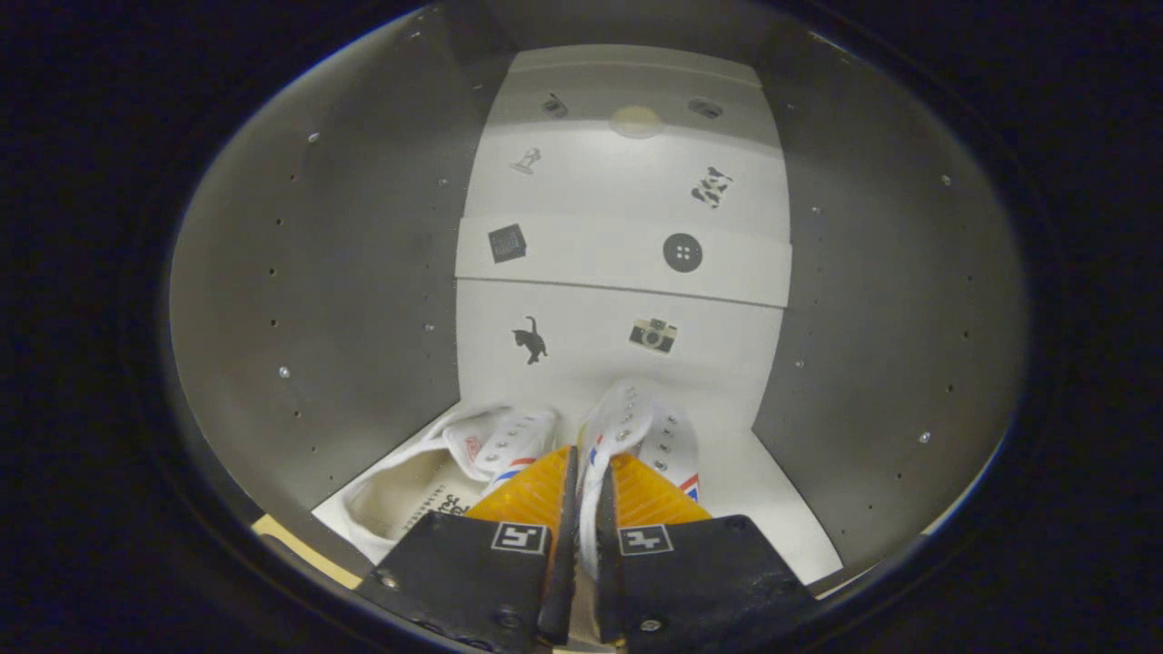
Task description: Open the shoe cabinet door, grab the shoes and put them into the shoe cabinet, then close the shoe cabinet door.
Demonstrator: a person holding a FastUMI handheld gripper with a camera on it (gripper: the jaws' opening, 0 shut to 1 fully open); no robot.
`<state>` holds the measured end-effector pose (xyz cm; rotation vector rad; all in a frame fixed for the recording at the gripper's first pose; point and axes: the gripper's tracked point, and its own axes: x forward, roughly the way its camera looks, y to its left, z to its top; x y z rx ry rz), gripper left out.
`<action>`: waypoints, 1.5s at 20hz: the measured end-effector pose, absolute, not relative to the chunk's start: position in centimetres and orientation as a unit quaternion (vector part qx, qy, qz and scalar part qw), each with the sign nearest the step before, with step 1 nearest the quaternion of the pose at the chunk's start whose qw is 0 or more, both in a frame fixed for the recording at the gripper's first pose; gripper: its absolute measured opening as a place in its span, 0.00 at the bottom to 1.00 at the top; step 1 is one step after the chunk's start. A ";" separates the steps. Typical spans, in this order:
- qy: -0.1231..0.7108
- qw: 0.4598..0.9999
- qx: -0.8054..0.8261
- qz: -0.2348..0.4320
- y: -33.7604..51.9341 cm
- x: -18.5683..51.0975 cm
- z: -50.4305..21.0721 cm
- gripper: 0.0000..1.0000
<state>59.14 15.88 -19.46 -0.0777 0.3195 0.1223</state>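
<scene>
Inside the shoe cabinet (363, 272), grey side walls left and right with rows of small peg holes and a few metal studs, the walls closing in on both sides of the gripper. White back panel (627, 227) runs up beyond the fingers, stepped in sections, with small stickers: a cat (531, 341), a camera (652, 334), a round button (682, 252), a dark square (507, 243), a spotted black-and-white shape (712, 187), a small grey figure (526, 161). Near the top of the panel a round pale disc (636, 121) with two dark fittings either side. White cabinet floor (772, 509) under the shoes, bare to the right of them. Two white sneakers, toes toward the back panel. Left shoe (427, 481) sits on the floor against the left wall, opening facing up, printed insole visible, metal eyelets, red and blue stripe on the side. Right shoe (641, 436) just beside it, white with eyelet rows and red-blue stripe, tongue rising ahead of the fingertips. Gripper (582, 486) nearly closed, both fingers pinching the thin white edge of the right shoe's upper between them, narrow gap only. Cannot tell if the right shoe rests on the floor or is held slightly above it.
</scene>
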 end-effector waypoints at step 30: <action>0.107 0.989 0.062 0.080 20.3 43.7 -9.9 0.97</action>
